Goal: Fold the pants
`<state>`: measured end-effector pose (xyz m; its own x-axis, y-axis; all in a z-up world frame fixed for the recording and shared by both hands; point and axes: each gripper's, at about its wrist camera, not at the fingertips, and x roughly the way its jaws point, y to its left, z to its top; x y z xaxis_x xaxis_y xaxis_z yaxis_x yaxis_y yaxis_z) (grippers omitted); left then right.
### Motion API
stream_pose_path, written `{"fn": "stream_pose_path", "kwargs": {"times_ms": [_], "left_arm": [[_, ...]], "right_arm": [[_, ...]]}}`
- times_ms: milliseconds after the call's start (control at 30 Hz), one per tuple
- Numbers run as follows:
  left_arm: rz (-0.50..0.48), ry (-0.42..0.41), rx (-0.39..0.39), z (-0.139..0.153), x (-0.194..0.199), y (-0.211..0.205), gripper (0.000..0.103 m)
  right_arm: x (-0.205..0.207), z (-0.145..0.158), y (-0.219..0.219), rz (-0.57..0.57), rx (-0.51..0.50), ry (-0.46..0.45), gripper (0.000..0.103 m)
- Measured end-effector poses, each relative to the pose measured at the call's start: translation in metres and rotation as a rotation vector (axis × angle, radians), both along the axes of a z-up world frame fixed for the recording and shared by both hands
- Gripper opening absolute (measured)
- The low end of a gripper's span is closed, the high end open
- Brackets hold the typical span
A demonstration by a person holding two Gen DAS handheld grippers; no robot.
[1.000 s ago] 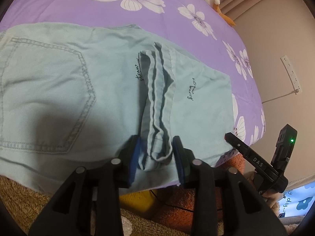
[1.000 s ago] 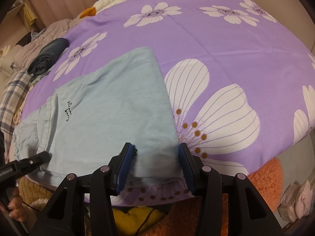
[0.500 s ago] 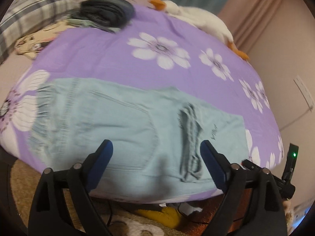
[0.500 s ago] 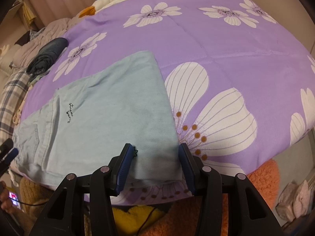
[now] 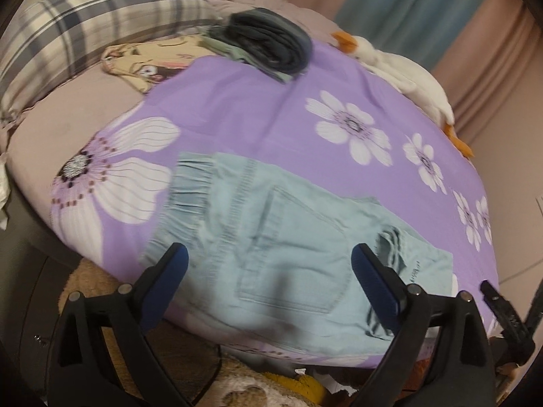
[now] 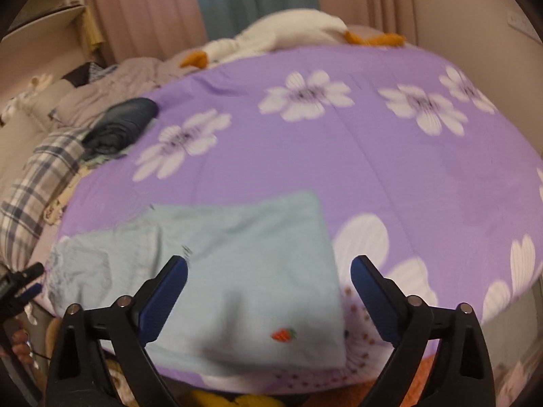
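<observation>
On the purple flowered bedspread (image 5: 237, 115) the pale blue pants (image 5: 288, 254) lay flat near the front edge of the bed, already doubled over, with the gathered waistband (image 5: 190, 190) toward the left side and the folded end toward the right. They covered only a small part of the bedspread, and they were well apart from the dark folded clothes (image 5: 271, 47) and the white plush goose (image 5: 400, 71) at the far side. The cloth looked like soft, light denim, so it would probably bend easily and sag between two holding points, but it should not slip much on the cotton cover. The waistband seemed thicker because of the elastic, and the back pocket (image 5: 298, 247) with its seams would be a little stiffer than the leg cloth. The best places to take hold, as a judgement, were the two near corners: the waistband corner for the left side and the corner by the small red embroidered strawberry (image 6: 283, 335) for the right side. The left gripper (image 5: 269, 264) hovered above the pants with its jaws wide apart and nothing between them. The right gripper (image 6: 268, 276) was also spread wide and empty, above the folded end. A narrow bunched ridge of cloth (image 5: 390, 240) near the right part may need smoothing.
</observation>
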<state>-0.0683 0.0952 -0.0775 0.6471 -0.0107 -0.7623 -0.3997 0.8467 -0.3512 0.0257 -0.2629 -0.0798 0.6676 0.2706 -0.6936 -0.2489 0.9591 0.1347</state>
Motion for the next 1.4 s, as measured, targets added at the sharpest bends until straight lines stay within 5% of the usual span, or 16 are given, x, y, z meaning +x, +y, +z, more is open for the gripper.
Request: {"fn": "stream_pose_path", "kwargs": {"times_ms": [333,633,1000,1400], "left_arm": [[0.105,0.081,-0.024,-0.025,-0.009,0.030,0.098],[0.121,0.115,-0.149,-0.051,-0.008,0.043,0.097],[0.107,0.120,-0.172,-0.059,-0.004,0.040,0.093],[0.107,0.145,-0.151,-0.059,-0.008,0.039,0.065]], "right_arm": [[0.001,-0.001,0.020,0.036,0.108,0.000,0.100],[0.001,-0.014,0.027,0.052,0.084,0.044,0.100],[0.003,-0.024,0.027,0.047,0.076,0.076,0.100],[0.003,-0.027,0.031,0.063,0.073,0.087,0.100]]}}
